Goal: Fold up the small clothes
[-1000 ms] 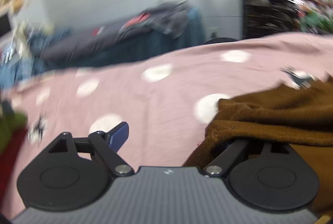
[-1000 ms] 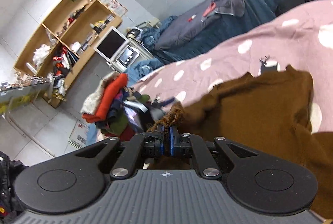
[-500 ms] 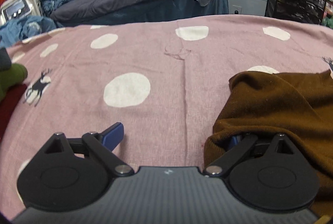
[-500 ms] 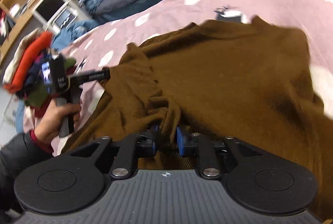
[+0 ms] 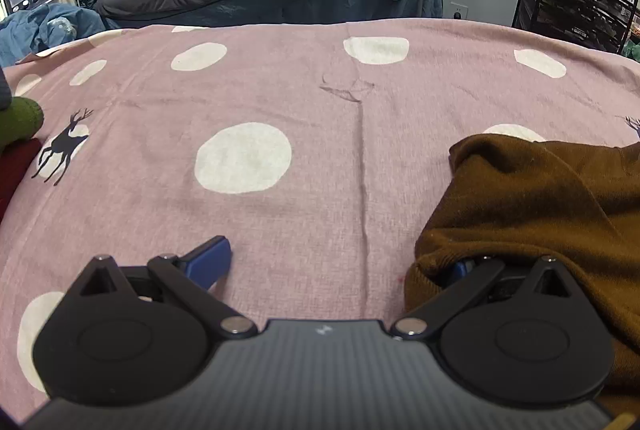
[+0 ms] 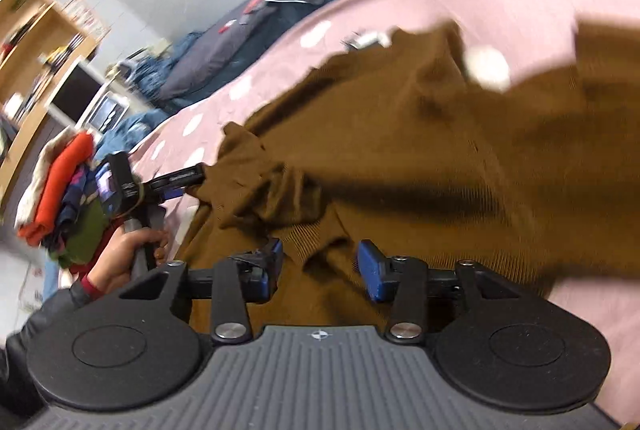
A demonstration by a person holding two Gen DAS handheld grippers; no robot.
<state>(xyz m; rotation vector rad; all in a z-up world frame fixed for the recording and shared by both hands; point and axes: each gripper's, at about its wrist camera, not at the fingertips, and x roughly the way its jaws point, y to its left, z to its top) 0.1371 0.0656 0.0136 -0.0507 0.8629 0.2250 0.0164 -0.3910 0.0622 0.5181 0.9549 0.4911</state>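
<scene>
The brown sweater [image 6: 420, 166] lies rumpled on the pink dotted bedsheet [image 5: 280, 102], its edge draped over one finger of the wide-open left gripper [image 5: 340, 262], while the right gripper [image 6: 320, 262] jaws are opening astride a loose fold.

The brown ribbed knit sweater [image 6: 420, 158] looks soft and matt; the pink dotted cotton bedsheet [image 5: 320, 158] appears smooth, faintly creased.
</scene>
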